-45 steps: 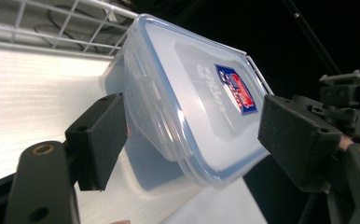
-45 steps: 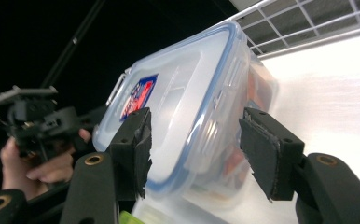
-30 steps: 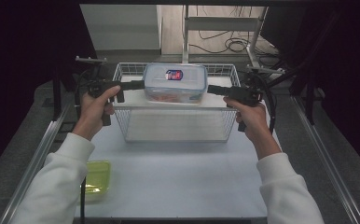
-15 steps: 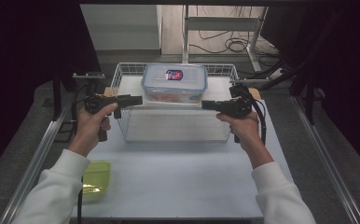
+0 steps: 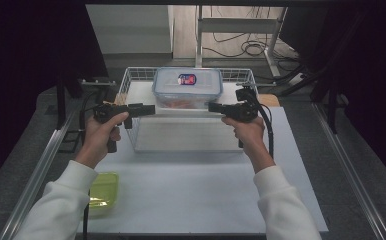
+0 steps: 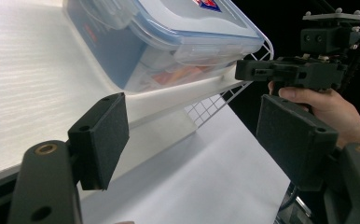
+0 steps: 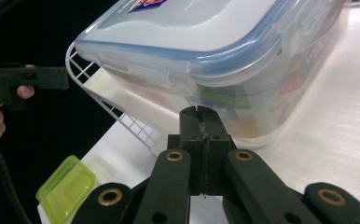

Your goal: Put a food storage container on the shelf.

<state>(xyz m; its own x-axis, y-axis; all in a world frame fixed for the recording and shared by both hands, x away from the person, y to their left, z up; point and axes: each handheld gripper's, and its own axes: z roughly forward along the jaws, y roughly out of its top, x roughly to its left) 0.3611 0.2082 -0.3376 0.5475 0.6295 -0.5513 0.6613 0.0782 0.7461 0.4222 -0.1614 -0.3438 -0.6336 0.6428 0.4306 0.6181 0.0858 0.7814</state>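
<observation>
Left to right: your left gripper is held with jaws spread, empty; the lidded food container rests in the wire basket between both grippers; your right gripper has just closed, pads together on nothing.

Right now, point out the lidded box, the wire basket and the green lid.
box (image 5: 187,86), high view, middle of its clear lid
basket (image 5: 142,73), high view, back rim wire left of the box
green lid (image 7: 66,188), right gripper view, centre of its top
</observation>
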